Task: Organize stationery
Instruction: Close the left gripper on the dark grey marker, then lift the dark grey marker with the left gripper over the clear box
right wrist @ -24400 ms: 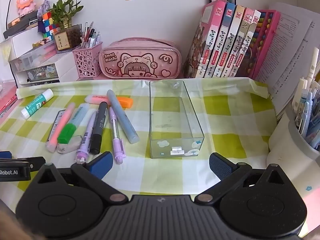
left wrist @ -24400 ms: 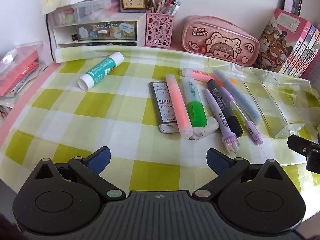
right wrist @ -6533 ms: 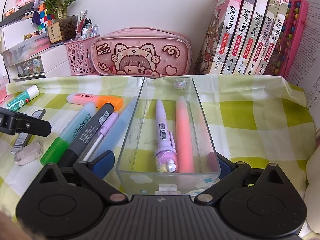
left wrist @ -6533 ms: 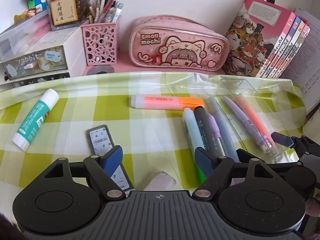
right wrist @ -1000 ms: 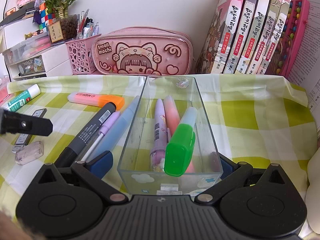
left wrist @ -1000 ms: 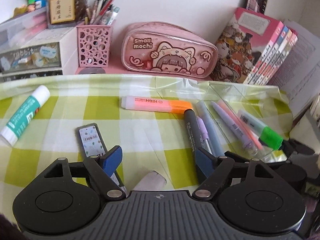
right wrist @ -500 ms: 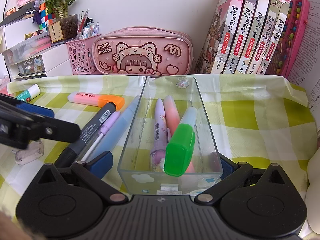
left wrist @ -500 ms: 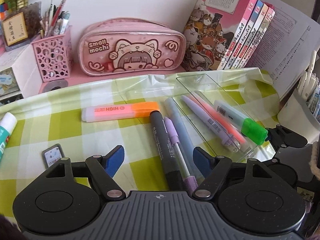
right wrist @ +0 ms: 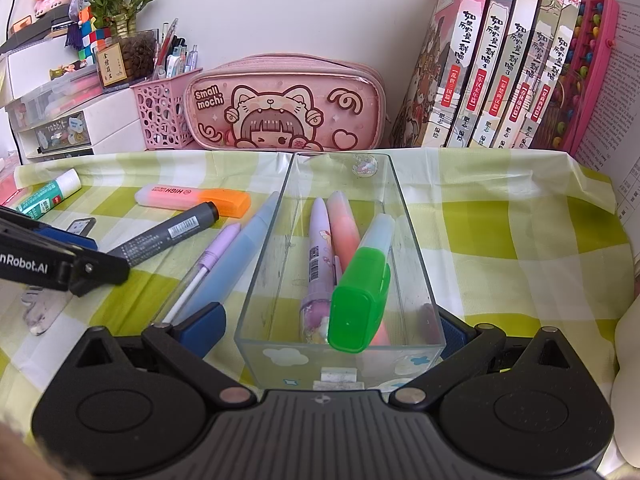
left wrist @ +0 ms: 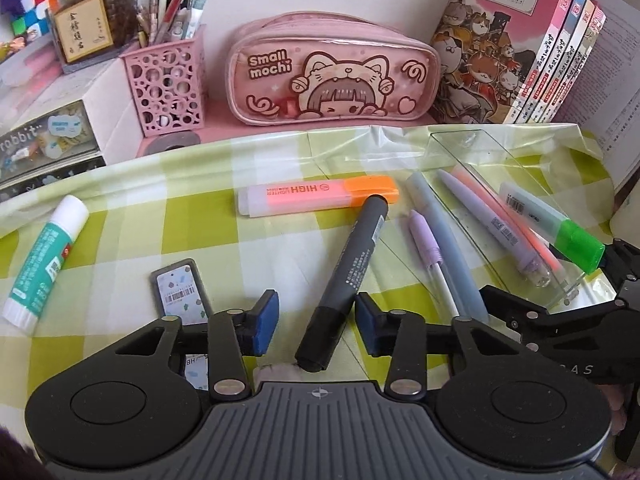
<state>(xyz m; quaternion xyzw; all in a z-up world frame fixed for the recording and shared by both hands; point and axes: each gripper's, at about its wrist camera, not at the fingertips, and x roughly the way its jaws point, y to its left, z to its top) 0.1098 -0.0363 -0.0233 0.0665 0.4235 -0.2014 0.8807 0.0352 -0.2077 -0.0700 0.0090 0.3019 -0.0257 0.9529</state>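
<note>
A: Desk against a white wall, covered by a green-and-white checked cloth; pink "Small mochi" pencil case and a row of books along the back edge.

B: And on the cloth?

A: Clear acrylic tray toward the right edge, already holding a lilac pen, a pink pen and a green-capped highlighter. Left of it, just beside its wall: a pale blue pen, then a lilac-tipped pen, then the dark grey marker. Orange-capped highlighter further back, touching the marker's far tip. Glue stick near the left edge, small lead case in front.

B: Grippers?

A: Left gripper straddling the capped near end of the grey marker, jaws closing, pads not yet pressing, a gap visible on each side. Right gripper spread wide around the near end of the tray, pads beside its walls; impossible to say whether actually pressing.

B: Advice for the grab?

A: Probably best to centre the marker between the pads before closing fully, since it lies slanted across the jaws. Grip near the cap end means a long overhang: lift slowly, keep level. Worth clearing the orange highlighter at the far tip, then lowering lengthwise into the tray.
</note>
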